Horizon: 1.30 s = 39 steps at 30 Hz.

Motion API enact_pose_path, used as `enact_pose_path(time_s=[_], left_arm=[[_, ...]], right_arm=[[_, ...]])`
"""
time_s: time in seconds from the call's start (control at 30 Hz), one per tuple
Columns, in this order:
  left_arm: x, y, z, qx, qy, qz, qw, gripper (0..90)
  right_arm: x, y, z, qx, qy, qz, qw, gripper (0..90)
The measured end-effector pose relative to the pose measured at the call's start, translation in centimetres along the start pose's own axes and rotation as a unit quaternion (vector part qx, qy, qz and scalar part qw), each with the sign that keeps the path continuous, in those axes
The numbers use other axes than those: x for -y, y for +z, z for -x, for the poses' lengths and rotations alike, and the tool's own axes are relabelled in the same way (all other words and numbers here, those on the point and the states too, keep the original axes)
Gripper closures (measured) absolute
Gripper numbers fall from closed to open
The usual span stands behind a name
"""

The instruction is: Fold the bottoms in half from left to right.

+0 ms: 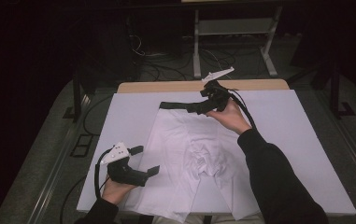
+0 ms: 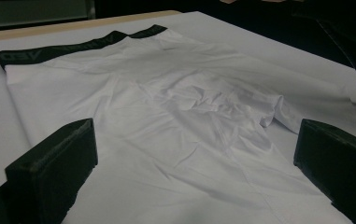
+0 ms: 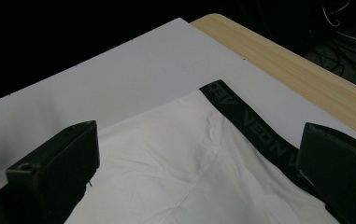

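Observation:
White boxer shorts (image 1: 185, 140) with a black waistband (image 1: 175, 105) lie flat on the table, waistband at the far side and legs toward the person. The crotch area is creased. My left gripper (image 1: 146, 160) hovers open beside the shorts' near left leg; in the left gripper view the shorts (image 2: 166, 116) spread out beyond my left gripper (image 2: 194, 163). My right gripper (image 1: 195, 108) is over the waistband's right part. In the right gripper view my right gripper (image 3: 199, 172) stands open above the fabric (image 3: 166, 163), and the lettered waistband (image 3: 255, 126) runs toward its right jaw.
A white sheet (image 1: 283, 140) covers most of the wooden tabletop (image 1: 166, 87), with bare sheet on both sides of the shorts. Behind the table stand a pale metal frame (image 1: 196, 46) and loose cables (image 1: 166, 70) on the dark floor.

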<state>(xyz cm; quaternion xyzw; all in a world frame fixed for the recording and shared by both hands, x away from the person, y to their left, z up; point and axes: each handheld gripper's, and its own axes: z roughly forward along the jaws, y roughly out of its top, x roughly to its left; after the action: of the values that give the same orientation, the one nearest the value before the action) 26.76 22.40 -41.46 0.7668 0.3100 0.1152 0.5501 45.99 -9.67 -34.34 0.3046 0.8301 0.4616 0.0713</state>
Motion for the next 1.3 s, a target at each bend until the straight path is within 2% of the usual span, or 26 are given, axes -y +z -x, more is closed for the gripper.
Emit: enact_pose_path(time_s=[0.63,0.7,1.3], left_arm=[[0.0,0.0,-0.1,0.002,-0.001,0.002,1.0,0.0],[0.0,0.0,-0.1,0.002,0.0,0.002,1.0,0.0],[0.0,-0.1,-0.1,0.004,-0.003,0.005,1.0,0.0]], right_arm=[[-0.9,3.4,1.0,-0.001,0.007,-0.012,0.9999,0.0],[-1.1,4.1,1.0,0.0,0.003,-0.02,0.9998,0.0],[-3.5,7.1,0.4,-0.007,-0.008,-0.022,0.9997,0.0]])
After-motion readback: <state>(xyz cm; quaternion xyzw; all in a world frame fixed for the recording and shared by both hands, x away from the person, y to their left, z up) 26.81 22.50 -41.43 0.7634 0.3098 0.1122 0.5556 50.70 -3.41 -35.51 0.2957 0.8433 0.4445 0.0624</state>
